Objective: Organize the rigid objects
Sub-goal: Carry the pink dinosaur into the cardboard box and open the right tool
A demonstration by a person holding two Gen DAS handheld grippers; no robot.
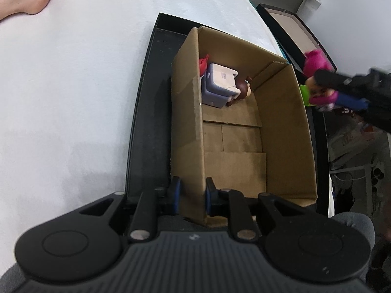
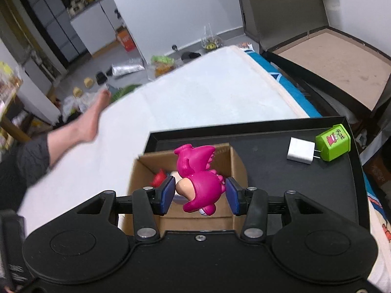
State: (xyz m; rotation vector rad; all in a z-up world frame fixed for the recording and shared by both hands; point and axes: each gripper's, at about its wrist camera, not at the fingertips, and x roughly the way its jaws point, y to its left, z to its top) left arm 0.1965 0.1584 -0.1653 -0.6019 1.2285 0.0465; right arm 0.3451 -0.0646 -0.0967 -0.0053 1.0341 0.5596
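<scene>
Your right gripper (image 2: 200, 195) has its jaws closed part-way on the pink figure (image 2: 199, 178), pads on both flanks, hovering over the cardboard box (image 2: 238, 166). Your left gripper (image 1: 193, 193) pinches the box's near wall, jaws nearly closed, steadying it. Inside, at 12 o'clock: purple-white block (image 1: 220, 84), red piece (image 1: 202, 64), brown figure (image 1: 244, 88). Left on the black tray (image 2: 268, 127) at 2 o'clock: white charger (image 2: 299, 152) & green cube (image 2: 333, 145). Approx. halfway, I'd judge.
</scene>
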